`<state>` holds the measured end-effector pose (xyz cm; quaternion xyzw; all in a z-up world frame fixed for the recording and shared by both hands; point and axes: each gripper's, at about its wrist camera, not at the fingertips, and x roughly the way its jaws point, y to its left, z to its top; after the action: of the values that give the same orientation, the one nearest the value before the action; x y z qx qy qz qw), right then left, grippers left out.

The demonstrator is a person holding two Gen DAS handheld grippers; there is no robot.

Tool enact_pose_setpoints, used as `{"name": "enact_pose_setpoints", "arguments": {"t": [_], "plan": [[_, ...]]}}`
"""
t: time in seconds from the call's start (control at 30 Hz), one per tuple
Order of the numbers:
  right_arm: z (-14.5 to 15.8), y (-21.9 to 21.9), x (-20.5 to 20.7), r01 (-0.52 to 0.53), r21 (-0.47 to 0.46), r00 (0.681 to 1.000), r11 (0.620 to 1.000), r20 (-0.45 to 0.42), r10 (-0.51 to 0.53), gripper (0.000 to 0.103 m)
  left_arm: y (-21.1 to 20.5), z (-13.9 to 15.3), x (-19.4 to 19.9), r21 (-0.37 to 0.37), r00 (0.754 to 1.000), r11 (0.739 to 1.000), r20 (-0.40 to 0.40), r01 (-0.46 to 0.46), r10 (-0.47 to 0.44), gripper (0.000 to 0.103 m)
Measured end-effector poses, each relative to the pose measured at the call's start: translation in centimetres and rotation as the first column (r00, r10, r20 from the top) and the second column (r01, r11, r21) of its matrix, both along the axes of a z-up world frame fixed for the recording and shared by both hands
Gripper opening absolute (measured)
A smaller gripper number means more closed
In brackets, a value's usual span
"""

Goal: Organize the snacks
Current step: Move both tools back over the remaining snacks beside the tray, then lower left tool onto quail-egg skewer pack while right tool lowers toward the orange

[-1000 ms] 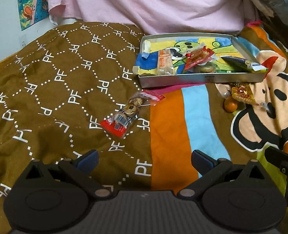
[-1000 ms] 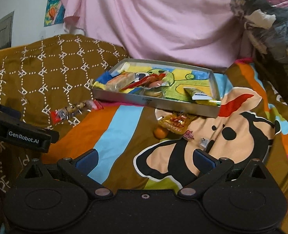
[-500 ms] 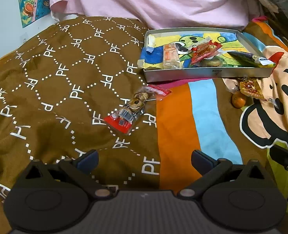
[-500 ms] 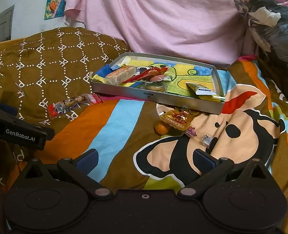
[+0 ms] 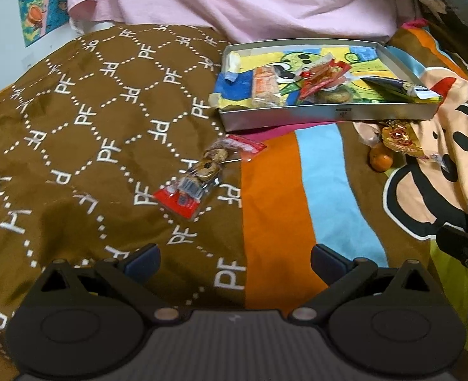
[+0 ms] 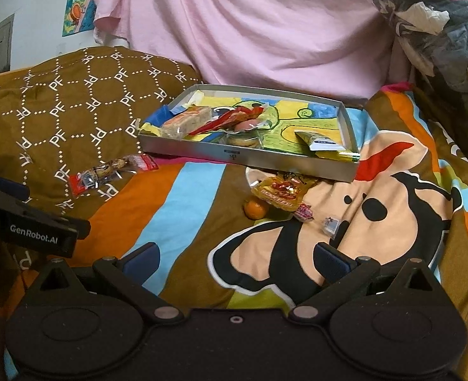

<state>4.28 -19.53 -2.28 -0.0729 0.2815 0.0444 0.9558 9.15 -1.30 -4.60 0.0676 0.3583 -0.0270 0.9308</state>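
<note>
Cookie pack (image 5: 202, 174) with red ends lies flat on the brown PF-print blanket (image 5: 84, 120), straight ahead of my left gripper (image 5: 235, 258) and a bit left of its centreline; long axis runs diagonally, near-left to far-right, so I judge a wrist twist is needed to close across the narrow width. Left is clearly nearer; from my right gripper (image 6: 237, 258) the pack sits well off to the left. Both grippers are spread wide, holding nothing. Beyond the pack, the shallow metal tray (image 5: 329, 117) already holds an orange-wrapped bar (image 5: 264, 87), a red packet (image 5: 321, 76), a round biscuit (image 5: 333, 95) and a yellow-green sachet (image 5: 402, 89) at its right end. Loose in front of the tray's right half: a yellow-red packet (image 6: 281, 192), partly under the rim, a small orange (image 6: 255, 209) just beside it, two small candies (image 6: 316, 217). Those are the right gripper's side.
</note>
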Motion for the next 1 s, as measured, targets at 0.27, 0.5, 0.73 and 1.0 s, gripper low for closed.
{"name": "enact_pose_setpoints", "arguments": {"t": [0.27,0.5,0.73,1.0], "plan": [[0.2,-2.5,2.5,-0.020,-0.054,1.000,0.998,0.001,0.020,0.102,-1.5,0.1,2.0,-0.005,0.999,0.999,0.003,0.032,-0.032,0.103],[0.2,-5.8,4.6,-0.003,-0.051,1.000,0.999,-0.003,0.003,0.102,-3.3,0.0,3.9,-0.007,0.998,0.998,-0.005,0.059,-0.060,0.103],[-1.3,-6.9,7.7,-0.130,-0.198,0.991,0.971,-0.051,0.122,0.102,-5.1,0.5,6.6,-0.058,0.994,0.993,-0.016,0.103,-0.104,0.103],[-2.0,-9.0,10.8,-0.106,-0.037,0.993,0.994,-0.055,0.104,0.102,-7.0,0.4,10.1,-0.094,0.993,0.989,-0.025,0.112,-0.114,0.103]]}}
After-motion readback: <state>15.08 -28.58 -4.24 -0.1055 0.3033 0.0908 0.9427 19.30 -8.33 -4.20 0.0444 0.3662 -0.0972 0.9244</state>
